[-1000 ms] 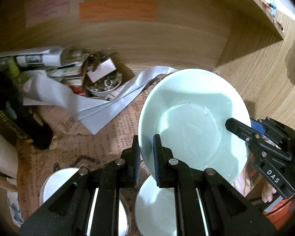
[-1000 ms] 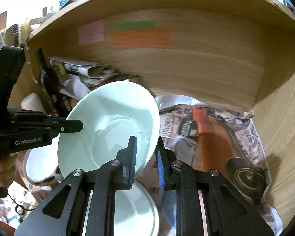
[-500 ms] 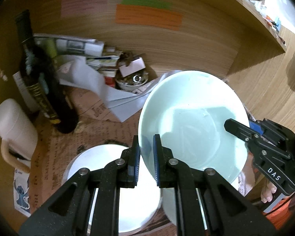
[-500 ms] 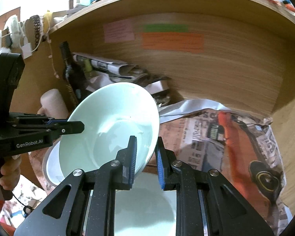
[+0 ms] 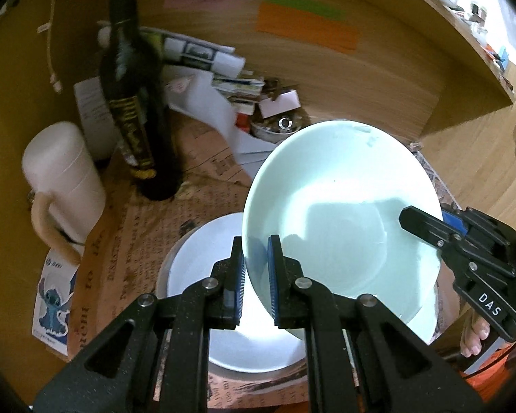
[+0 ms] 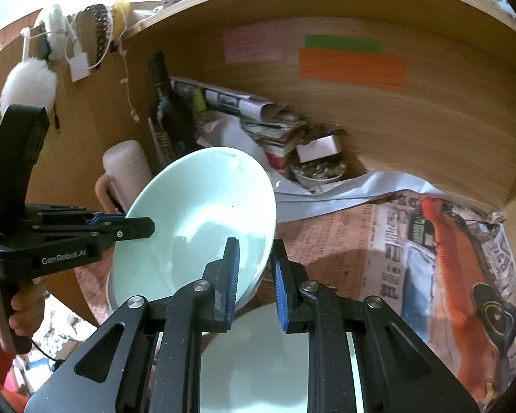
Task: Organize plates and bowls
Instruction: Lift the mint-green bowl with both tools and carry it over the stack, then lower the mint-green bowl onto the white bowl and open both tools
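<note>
A pale green bowl [image 5: 344,213], tilted, is pinched at opposite rims by the left claw [image 5: 256,275] and right claw [image 5: 430,222], above a white plate [image 5: 203,275] beside a dark bottle [image 5: 134,110].

Left tool [image 5: 256,268] and right tool [image 6: 254,275] both point downward, jaws clamped shut on opposite rims.

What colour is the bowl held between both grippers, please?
Pale mint green bowl, plain, no pattern; clearest in the left wrist view.

Both fisheye views bend straight edges and darken to black at the corners. Lighting is dim and warm. Glare whitens the white plate [image 5: 203,275] below the left gripper [image 5: 256,258]. The wine bottle [image 5: 130,103] and orange note [image 5: 306,27] beyond it are motion-blurred.
</note>
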`<action>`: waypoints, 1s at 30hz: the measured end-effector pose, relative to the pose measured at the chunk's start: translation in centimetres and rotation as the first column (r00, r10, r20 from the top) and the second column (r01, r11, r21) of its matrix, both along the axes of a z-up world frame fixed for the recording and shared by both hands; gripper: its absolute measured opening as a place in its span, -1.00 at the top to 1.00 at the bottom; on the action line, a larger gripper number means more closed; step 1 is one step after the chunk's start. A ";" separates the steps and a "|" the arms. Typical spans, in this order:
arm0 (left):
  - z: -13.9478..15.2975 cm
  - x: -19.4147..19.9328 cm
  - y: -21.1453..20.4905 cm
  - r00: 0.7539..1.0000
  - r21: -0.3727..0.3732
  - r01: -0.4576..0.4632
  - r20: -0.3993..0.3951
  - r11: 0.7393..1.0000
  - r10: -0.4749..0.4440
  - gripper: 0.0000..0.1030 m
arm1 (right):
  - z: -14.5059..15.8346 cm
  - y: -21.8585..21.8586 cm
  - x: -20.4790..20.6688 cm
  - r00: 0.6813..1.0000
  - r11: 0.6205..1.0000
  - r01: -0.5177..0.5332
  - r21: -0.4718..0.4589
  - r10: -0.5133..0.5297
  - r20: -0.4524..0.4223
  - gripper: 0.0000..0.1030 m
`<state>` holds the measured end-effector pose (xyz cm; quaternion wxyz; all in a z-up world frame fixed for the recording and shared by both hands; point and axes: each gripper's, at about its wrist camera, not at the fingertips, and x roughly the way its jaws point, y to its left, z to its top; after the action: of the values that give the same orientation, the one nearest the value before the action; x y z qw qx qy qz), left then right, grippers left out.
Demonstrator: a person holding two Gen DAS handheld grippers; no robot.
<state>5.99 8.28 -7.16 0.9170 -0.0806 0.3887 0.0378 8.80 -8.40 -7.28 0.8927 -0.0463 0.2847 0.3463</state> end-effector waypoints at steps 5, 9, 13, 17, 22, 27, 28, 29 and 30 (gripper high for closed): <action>-0.4 -0.9 1.3 1.000 -0.005 -0.027 -0.009 1.000 0.027 0.78 | -0.6 1.4 -0.3 0.999 1.000 -0.030 -0.001 0.030 -0.018 0.67; -0.8 -1.5 2.2 0.999 -0.003 -0.049 -0.015 0.999 0.049 0.78 | -1.2 2.4 -0.3 0.998 0.999 -0.048 -0.007 0.047 -0.034 0.67; -1.2 -1.9 3.1 0.997 -0.005 -0.069 -0.028 0.998 0.069 0.78 | -2.0 3.4 -0.2 0.996 0.998 -0.067 -0.012 0.066 -0.056 0.67; -1.8 -2.0 3.7 0.996 -0.012 -0.081 -0.047 0.997 0.081 0.78 | -2.8 4.0 0.0 0.993 0.997 -0.081 -0.020 0.079 -0.083 0.67; -2.4 -2.2 4.0 0.994 0.001 -0.096 -0.055 0.995 0.096 0.78 | -4.1 4.9 0.4 0.988 0.994 -0.098 -0.036 0.093 -0.119 0.67; -3.2 -2.2 4.5 0.991 0.014 -0.110 -0.071 0.994 0.111 0.78 | -4.9 5.7 0.6 0.984 0.993 -0.112 -0.047 0.105 -0.143 0.67; -3.3 -2.2 4.6 0.991 0.012 -0.112 -0.075 0.994 0.112 0.78 | -5.0 5.8 0.6 0.984 0.992 -0.115 -0.047 0.107 -0.145 0.67; -3.5 -2.1 4.7 0.990 0.010 -0.113 -0.081 0.994 0.114 0.78 | -5.1 5.9 0.6 0.983 0.992 -0.117 -0.050 0.108 -0.146 0.67; -3.6 -2.2 4.8 0.990 0.009 -0.115 -0.082 0.993 0.116 0.78 | -5.2 6.0 0.6 0.983 0.991 -0.119 -0.053 0.111 -0.145 0.67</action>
<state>3.83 13.08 -10.78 0.8968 -0.0991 0.4206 0.0950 9.40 -2.37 -12.44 0.8468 -0.0654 0.3548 0.3908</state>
